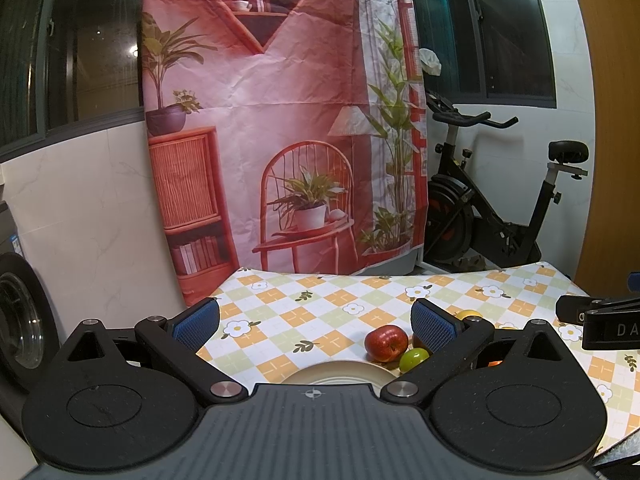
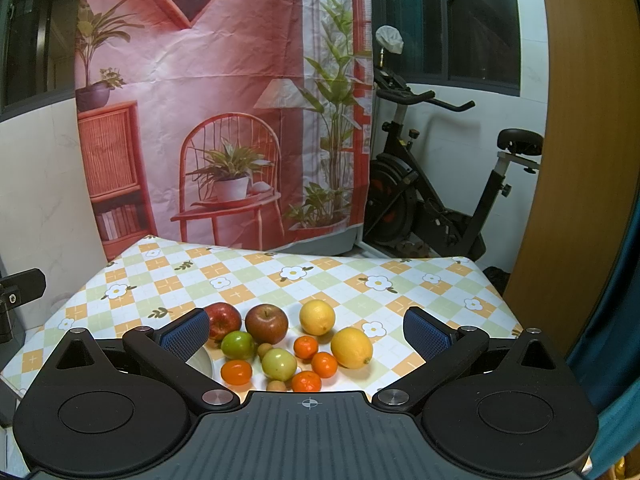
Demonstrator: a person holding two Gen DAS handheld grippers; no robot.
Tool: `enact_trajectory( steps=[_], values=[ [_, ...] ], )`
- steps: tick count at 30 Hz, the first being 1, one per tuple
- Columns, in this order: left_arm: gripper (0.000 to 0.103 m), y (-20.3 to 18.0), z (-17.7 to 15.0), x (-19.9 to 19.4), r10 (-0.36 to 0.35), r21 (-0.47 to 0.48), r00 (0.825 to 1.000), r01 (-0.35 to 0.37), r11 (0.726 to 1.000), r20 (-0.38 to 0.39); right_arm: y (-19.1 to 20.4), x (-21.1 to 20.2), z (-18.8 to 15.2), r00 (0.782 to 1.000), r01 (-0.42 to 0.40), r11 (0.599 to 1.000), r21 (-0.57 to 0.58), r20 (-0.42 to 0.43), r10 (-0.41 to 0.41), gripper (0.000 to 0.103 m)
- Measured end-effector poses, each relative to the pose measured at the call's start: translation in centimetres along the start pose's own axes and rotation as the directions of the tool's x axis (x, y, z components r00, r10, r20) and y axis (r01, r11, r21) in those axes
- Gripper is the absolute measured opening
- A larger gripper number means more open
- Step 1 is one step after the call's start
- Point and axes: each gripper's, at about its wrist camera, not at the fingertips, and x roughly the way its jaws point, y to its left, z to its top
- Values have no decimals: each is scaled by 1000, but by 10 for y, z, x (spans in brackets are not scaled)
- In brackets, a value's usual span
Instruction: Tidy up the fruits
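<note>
Fruit lies in a cluster on the checked tablecloth: two red apples, two lemons, two green fruits, several small oranges and small brown fruits. A cream plate sits at the cluster's left. My right gripper hangs open above the fruit, holding nothing. In the left wrist view, my left gripper is open over the plate, with a red apple and a green fruit beside its right finger.
A printed pink backdrop hangs behind the table. An exercise bike stands at the back right. A washing machine is at the left. A wooden panel rises on the right. The other gripper's body shows at the right edge.
</note>
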Motion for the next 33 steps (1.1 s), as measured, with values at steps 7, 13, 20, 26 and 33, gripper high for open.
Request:
enact_trajectory(
  steps=[7, 13, 20, 26, 33],
  values=[
    [103, 0, 0, 0, 0, 0, 1000, 0, 1000, 0, 0, 0, 0, 1000, 0, 1000, 0, 0, 0, 103],
    [103, 0, -1, 0, 0, 0, 1000, 0, 1000, 1, 0, 0, 0, 1000, 0, 1000, 0, 0, 0, 103],
    [103, 1, 1, -1, 0, -7, 1000, 0, 1000, -3, 1, 0, 0, 1000, 0, 1000, 0, 0, 0, 103],
    [103, 0, 1, -1, 0, -9, 1000, 0, 1000, -6, 1, 0, 0, 1000, 0, 1000, 0, -1, 0, 103],
    [103, -1, -2, 7, -14, -15, 999, 14, 1000, -36, 0, 4, 1, 1000, -10, 1000, 10, -12, 10, 103]
  ],
)
